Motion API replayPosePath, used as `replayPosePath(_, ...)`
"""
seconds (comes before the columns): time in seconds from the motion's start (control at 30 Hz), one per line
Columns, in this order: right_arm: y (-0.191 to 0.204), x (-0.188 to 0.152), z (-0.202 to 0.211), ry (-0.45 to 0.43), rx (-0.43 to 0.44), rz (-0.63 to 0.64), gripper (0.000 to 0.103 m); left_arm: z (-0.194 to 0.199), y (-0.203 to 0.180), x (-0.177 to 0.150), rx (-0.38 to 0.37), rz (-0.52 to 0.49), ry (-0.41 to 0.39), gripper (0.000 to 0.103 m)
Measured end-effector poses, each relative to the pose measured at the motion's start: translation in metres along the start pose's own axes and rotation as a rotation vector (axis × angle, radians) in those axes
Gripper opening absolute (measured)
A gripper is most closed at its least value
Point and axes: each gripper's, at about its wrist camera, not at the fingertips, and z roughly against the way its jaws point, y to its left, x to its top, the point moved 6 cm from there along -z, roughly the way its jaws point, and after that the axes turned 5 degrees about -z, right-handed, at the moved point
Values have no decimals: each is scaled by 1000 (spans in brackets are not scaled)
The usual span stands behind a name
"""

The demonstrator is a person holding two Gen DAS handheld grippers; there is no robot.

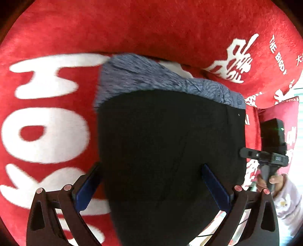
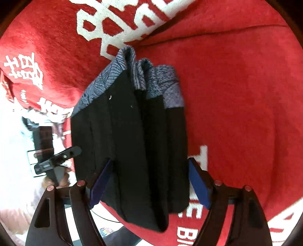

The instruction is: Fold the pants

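Folded pants going down on the red blanket!
Both wide-spread hand-held grippers, left (image 1: 151, 186) and right (image 2: 149, 181), straddle the black pants with grey patterned cuffs (image 1: 170, 143), released, steadying the fold on the red plush blanket with white lettering (image 1: 56, 37).

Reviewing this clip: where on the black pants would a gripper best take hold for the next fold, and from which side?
Probably the near black edge of the pants, approached from the near side: the stacked layers end there between the right gripper, whereas the blue-grey patterned band lies bunched against the red cushion.

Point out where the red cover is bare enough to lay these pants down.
Bare red cover lies right of the pants in the right wrist view, up to the crease at the cushion. In the left wrist view, white lettering borders open cover left of them. Crowded: the other gripper at their right edge.
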Motion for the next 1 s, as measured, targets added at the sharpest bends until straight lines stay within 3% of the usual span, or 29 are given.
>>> replayPosePath(0.17, -11, 10, -12, 17, 90, -68, 81, -11, -10, 8, 9, -24, -4, 101)
replayPosePath(0.3, -6, 9, -8, 18, 93, -84, 60, 4, -20, 8, 45, -48, -56, 80)
replayPosePath(0.43, 6, 1, 3, 11, 135, -68, 50, 31, -40, -1, 75, -138, -102, 72)
replayPosePath(0.67, 32, -39, 22, 23, 221, -69, 49, 71, -48, -38, 97, -143, -111, 72)
replayPosePath(0.87, 49, -98, -9, 65, 221, -65, 48, 69, -1, -94, 205, -18, -57, 72)
replayPosePath(0.93, 50, -109, -30, 88, 183, -62, 48, 59, 17, -107, 237, 28, -51, 83)
replayPosePath(1.0, 43, -116, -45, 82, 110, -47, 49, 59, 27, -111, 263, 38, -99, 95)
